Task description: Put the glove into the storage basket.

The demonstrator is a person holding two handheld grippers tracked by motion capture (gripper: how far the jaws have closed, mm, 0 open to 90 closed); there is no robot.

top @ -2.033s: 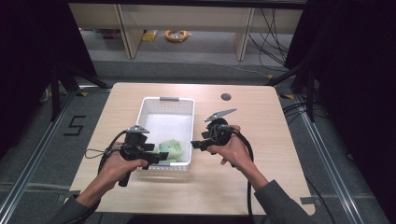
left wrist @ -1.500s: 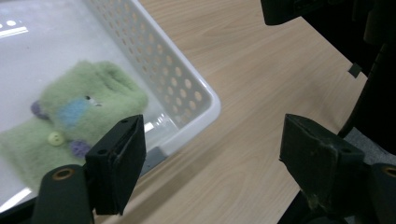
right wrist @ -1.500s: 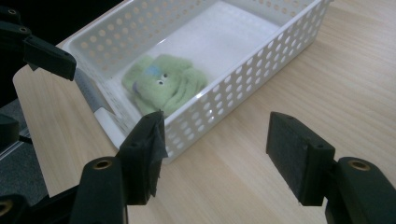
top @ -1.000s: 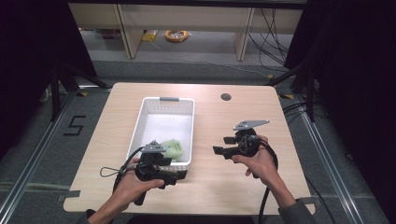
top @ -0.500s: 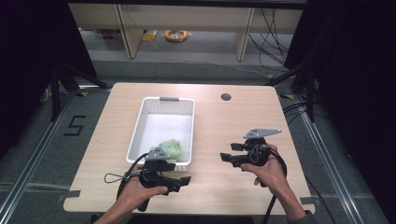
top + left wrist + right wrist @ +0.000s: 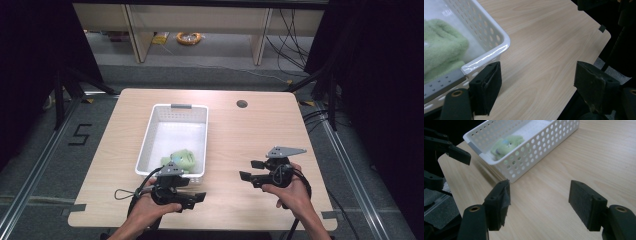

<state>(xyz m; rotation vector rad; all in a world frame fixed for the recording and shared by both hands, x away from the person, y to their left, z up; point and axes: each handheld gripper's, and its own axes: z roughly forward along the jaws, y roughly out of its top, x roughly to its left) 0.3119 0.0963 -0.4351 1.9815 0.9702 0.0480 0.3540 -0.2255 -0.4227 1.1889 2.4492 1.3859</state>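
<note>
Where tape marks floor: "5" (image 6: 80,135).

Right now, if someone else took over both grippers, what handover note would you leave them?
Left gripper: open, empty, at the table's near edge by the basket's corner.
Right gripper: open, empty, over bare table right of the basket.
Green plush toy: lying inside the white basket, at its near end.
Done: the toy appears placed in the basket.
Left: nothing else on the table to pick up; probably just rest the grippers.
</note>
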